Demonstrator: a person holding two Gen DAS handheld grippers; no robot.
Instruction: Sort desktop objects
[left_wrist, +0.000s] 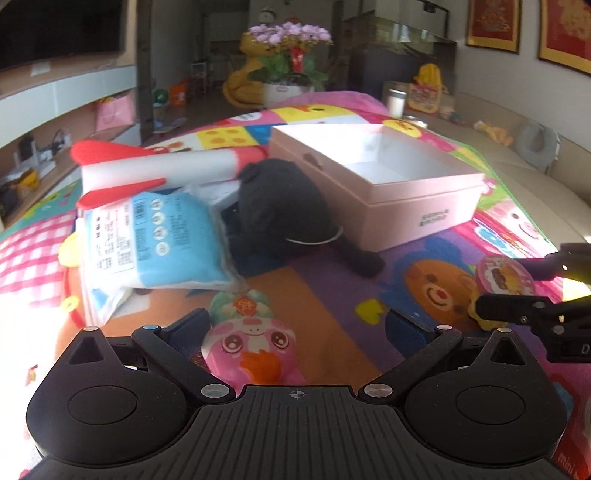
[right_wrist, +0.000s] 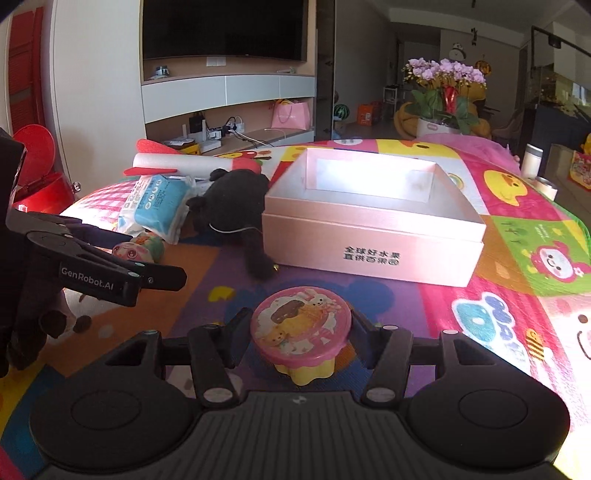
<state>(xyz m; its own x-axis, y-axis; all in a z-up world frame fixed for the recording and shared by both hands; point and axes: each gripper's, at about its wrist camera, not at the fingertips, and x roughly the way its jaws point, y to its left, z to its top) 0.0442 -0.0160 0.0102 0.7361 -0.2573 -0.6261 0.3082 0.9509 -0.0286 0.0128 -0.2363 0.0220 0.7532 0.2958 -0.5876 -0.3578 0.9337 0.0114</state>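
Pink-lidded round yellow plastic cup (right_wrist: 300, 334) sits on the colourful cartoon-print mat (right_wrist: 517, 258), clamped at its lid between the right tool (right_wrist: 299, 338). Beyond it stands an open pink cardboard box (right_wrist: 373, 236). The left tool (left_wrist: 295, 328) gapes wide around a pink cartoon packet (left_wrist: 255, 343), not pressing it.

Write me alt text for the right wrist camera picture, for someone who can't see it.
The right gripper is closed around a small round pink-lidded tub on a colourful play mat. Behind it sits an open, empty pink box, with a black plush toy beside it.
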